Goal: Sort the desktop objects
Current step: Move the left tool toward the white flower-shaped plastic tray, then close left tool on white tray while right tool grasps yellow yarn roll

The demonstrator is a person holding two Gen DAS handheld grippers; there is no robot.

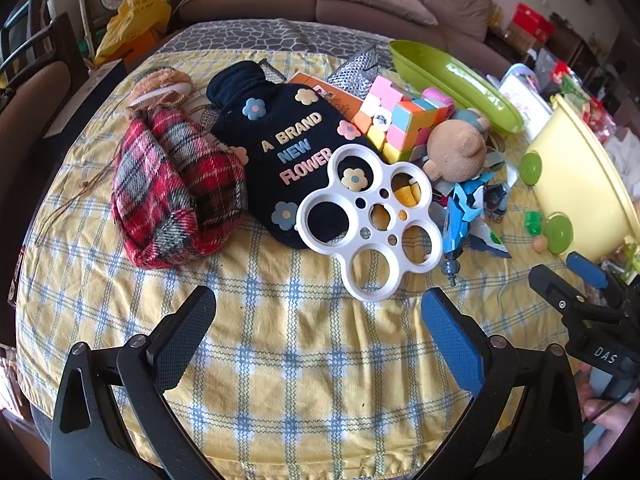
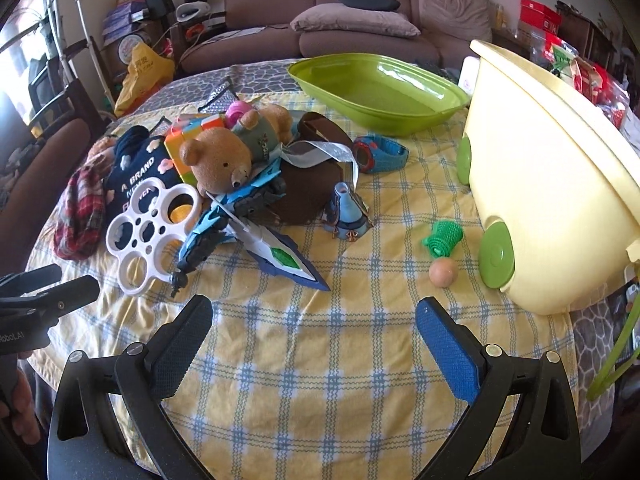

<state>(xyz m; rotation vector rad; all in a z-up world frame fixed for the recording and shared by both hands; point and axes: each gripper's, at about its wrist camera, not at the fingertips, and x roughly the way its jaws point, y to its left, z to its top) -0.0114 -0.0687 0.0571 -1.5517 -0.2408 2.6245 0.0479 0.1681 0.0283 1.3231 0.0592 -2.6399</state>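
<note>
Our left gripper (image 1: 318, 332) and right gripper (image 2: 314, 334) both hang wide open and empty over bare tablecloth (image 2: 320, 380). The pile (white ring tray (image 1: 370, 220) nearest) lies ahead; we should approach its rim squarely, jaws straddling one edge.

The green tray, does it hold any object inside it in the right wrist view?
No, the green tray shows only its bare inner surface, and the toys lie on the cloth in front of it.
</note>
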